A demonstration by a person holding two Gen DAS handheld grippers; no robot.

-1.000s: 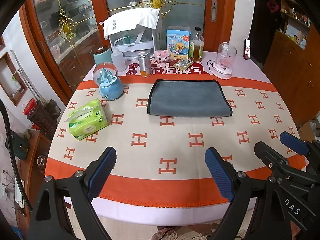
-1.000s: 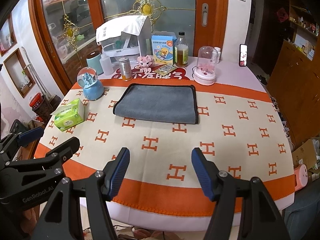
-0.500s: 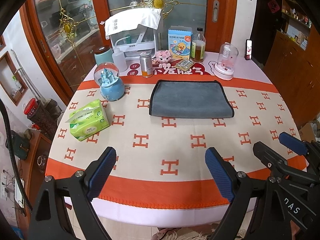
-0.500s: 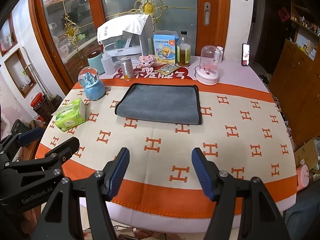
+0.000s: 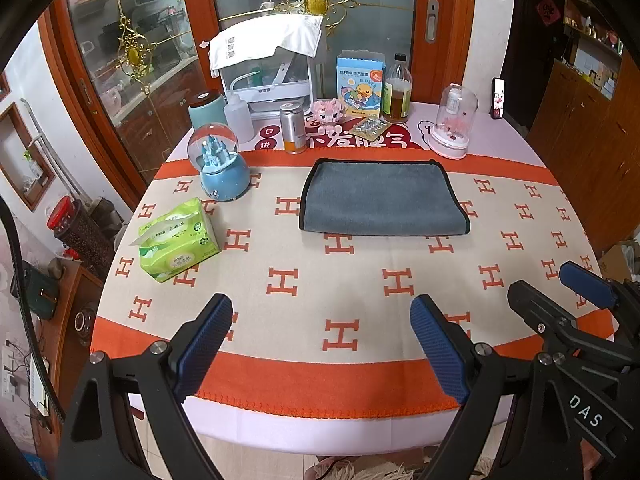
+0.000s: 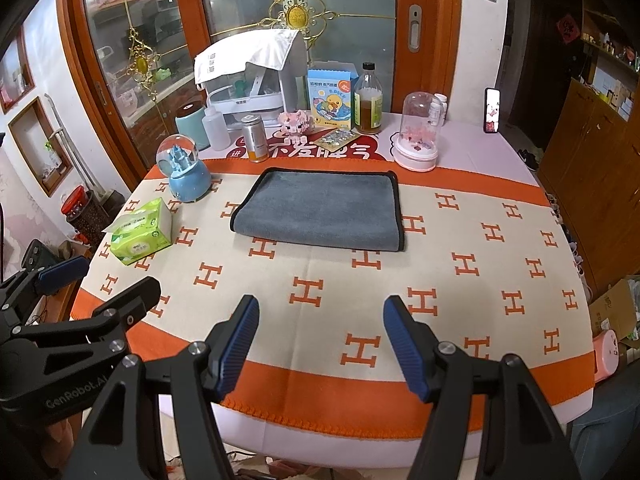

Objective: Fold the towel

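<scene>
Hovering at the tabletop's (image 5: 360, 432) near edge, left tongs (image 5: 320, 344) and right tongs (image 6: 316, 344) both gape, empty. Grey towel (image 5: 380, 200) lies flat, apparently doubled over, toward the far edge, well beyond reach.

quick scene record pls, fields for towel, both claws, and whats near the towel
towel: grey towel, flat, already doubled over, mid-table
left claw: left claw open, empty, above near table edge
right claw: right claw open, empty, short of towel
left of towel: snow globe, tissue pack
behind towel: silver can, pink dome
surface: H-pattern cloth
</scene>
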